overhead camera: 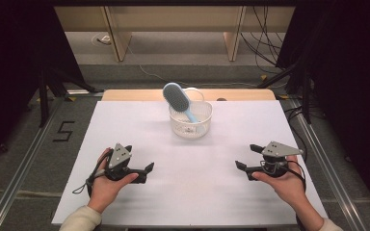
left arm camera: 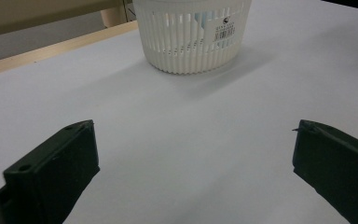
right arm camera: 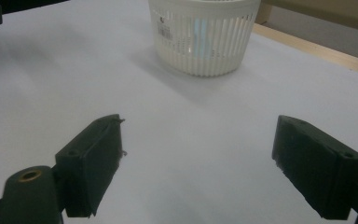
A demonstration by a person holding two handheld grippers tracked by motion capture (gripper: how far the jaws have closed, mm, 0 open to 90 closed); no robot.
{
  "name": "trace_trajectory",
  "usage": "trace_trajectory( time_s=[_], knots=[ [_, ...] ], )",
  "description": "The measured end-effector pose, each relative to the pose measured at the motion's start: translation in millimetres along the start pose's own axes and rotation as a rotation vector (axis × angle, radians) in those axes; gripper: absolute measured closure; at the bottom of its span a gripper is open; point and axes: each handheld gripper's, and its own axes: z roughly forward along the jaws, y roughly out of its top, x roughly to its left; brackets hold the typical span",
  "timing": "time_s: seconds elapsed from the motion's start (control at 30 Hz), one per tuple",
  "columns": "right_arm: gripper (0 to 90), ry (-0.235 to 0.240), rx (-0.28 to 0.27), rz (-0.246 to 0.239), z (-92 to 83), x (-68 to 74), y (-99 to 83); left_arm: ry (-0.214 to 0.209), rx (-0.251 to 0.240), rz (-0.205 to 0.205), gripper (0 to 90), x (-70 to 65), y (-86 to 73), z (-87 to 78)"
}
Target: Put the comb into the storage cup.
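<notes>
Between each pair of black jaws lies nothing but bare white table (overhead camera: 139, 139): both the left gripper (overhead camera: 148, 172) and the right gripper (overhead camera: 243, 166) stand wide apart and hold nothing, resting low in the person's hands on the near side of the basket (overhead camera: 190, 121). From either set of jaws the basket lies ahead, toward the far edge, and inward, so each gripper points roughly at it; the two sit about equally far from it, and I would not call one hand clearly nearer. Seen from the left gripper view the basket (left arm camera: 191, 35) is a round, white, slotted plastic tub with a barcode label, and the right gripper view shows pale blue behind the slats of the basket (right arm camera: 205, 35). That blue belongs to the hairbrush (overhead camera: 178, 100), whose handle stands in the basket while its oval, grey-bristled head rises above the rim, the long axis tilting up and to the far left of the basket.
</notes>
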Motion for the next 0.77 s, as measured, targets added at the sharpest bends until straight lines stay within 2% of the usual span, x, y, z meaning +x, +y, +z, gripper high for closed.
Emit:
trace_trajectory(
  time_s=[0.77],
  knots=[
    [17.2,0.017,0.007,0.000,-0.6,1.8,-7.9,-0.006,0.000,-0.004,0.0,0.5,0.0,0.4]
  ],
)
